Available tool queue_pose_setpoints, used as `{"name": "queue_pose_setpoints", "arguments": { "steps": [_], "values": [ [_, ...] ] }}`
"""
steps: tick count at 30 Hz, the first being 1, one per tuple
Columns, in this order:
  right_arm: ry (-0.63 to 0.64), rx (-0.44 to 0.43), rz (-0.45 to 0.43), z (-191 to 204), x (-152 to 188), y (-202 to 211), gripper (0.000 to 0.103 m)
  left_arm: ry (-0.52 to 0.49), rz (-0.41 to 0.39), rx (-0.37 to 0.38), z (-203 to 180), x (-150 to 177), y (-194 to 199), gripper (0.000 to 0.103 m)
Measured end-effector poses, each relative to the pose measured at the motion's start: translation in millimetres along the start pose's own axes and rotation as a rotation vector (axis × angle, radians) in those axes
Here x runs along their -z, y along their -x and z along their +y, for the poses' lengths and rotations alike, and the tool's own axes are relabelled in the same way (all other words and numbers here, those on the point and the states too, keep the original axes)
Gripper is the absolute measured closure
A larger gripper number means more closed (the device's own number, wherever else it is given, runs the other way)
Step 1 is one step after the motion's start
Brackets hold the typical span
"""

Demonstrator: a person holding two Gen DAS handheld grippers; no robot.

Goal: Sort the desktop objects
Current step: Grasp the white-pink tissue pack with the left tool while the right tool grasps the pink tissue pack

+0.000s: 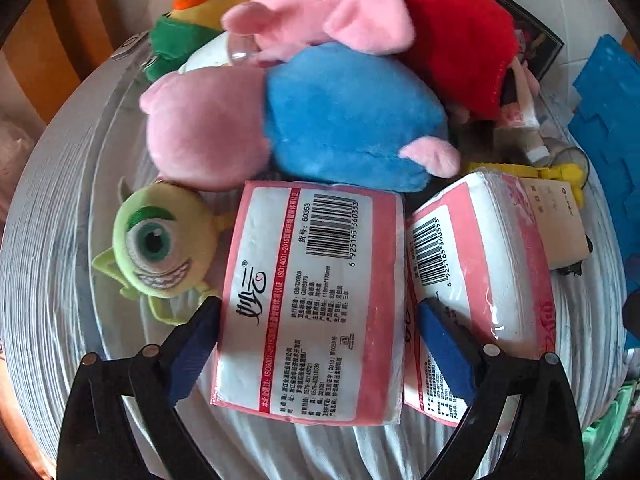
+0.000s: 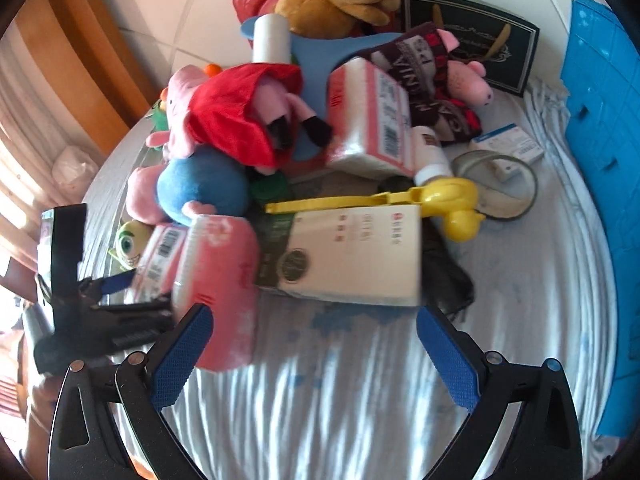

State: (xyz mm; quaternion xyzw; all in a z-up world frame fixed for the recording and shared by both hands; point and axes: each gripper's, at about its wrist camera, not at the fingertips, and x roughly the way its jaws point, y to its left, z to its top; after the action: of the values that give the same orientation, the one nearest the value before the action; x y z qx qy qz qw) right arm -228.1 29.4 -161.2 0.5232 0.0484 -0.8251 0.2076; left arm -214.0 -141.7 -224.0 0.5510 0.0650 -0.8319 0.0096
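Pink-bordered white tissue pack [image 1: 308, 304] w/ black barcode. Behind it, blue-bodied pink pig plush [image 1: 304, 132]; red-dressed pink pig [image 1: 380, 12] further back. Left of pack, lime-green one-eyed monster [image 1: 156, 244]. Right: yellow duck tongs [image 2: 452, 204], blue mat [image 2: 600, 152]. Under pack, white striped cloth [image 2: 340, 400].

I take this for a home: a round table [image 2: 532, 312] under a white striped cloth, heaped with plush toys [image 1: 320, 128], 2 tissue packs [image 1: 312, 300] and a book [image 2: 352, 256], beside wooden furniture [image 2: 80, 56] and tiled floor [image 2: 180, 8].
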Motion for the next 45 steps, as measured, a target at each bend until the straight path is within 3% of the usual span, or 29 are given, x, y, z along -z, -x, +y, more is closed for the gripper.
{"name": "queue_pose_setpoints", "arguments": {
  "steps": [3, 5, 9, 14, 17, 19, 21, 24, 28, 33, 37, 42, 43, 44, 45],
  "values": [
    [0.006, 0.004, 0.018, 20.6, 1.1, -10.6, 0.000, -0.026, 0.004, 0.017, 3.3, 0.3, 4.9, 0.020],
    [0.008, -0.002, 0.042, 31.6, 3.6, -19.0, 0.002, -0.027, 0.016, 0.011, 11.7, 6.6, 7.9, 0.020],
    [-0.006, -0.031, 0.068, 46.7, 7.9, -28.3, 0.016, -0.093, 0.025, -0.035, 19.1, 28.9, 21.1, 0.019],
    [0.007, -0.080, 0.105, 70.7, 15.9, -33.8, 0.016, -0.123, 0.038, -0.054, 21.9, 44.4, 30.7, 0.017],
    [0.039, -0.082, 0.128, 84.2, 22.6, -38.6, 0.016, -0.134, 0.047, -0.063, 27.3, 40.9, 16.4, 0.007],
    [0.055, -0.075, 0.152, 92.0, 25.0, -47.3, 0.016, -0.127, 0.091, -0.047, 31.4, 39.2, 11.7, 0.010],
    [0.077, -0.060, 0.165, 97.9, 25.6, -55.8, 0.018, -0.113, 0.084, -0.042, 39.1, 45.7, 18.7, 0.016],
    [0.068, -0.020, 0.164, 90.9, 26.5, -55.6, 0.022, -0.115, 0.077, -0.071, 44.9, 57.0, 27.6, 0.016],
    [0.032, 0.047, 0.180, 67.4, 30.5, -52.7, 0.023, -0.074, 0.077, -0.040, 51.1, 63.3, 30.6, 0.016],
    [0.125, 0.071, 0.189, 78.9, 33.9, -65.4, 0.000, -0.069, 0.042, -0.075, 41.2, 59.9, 36.5, 0.016],
    [0.207, 0.049, 0.193, 84.7, 32.2, -81.6, 0.000, -0.107, 0.024, -0.155, 36.2, 67.0, 42.3, 0.016],
    [0.231, -0.006, 0.220, 79.3, 23.3, -107.3, 0.000, -0.064, 0.037, -0.142, 36.1, 74.3, 37.6, 0.016],
    [0.204, -0.034, 0.226, 75.3, 21.3, -109.3, 0.003, -0.055, 0.034, -0.137, 35.3, 71.3, 37.7, 0.018],
    [0.177, -0.059, 0.221, 71.9, 20.3, -107.5, 0.013, -0.047, 0.031, -0.126, 33.9, 67.3, 40.5, 0.018],
    [0.157, -0.057, 0.215, 69.2, 19.4, -104.2, 0.014, -0.038, 0.026, -0.114, 33.0, 65.4, 44.5, 0.019]
  ]
}}
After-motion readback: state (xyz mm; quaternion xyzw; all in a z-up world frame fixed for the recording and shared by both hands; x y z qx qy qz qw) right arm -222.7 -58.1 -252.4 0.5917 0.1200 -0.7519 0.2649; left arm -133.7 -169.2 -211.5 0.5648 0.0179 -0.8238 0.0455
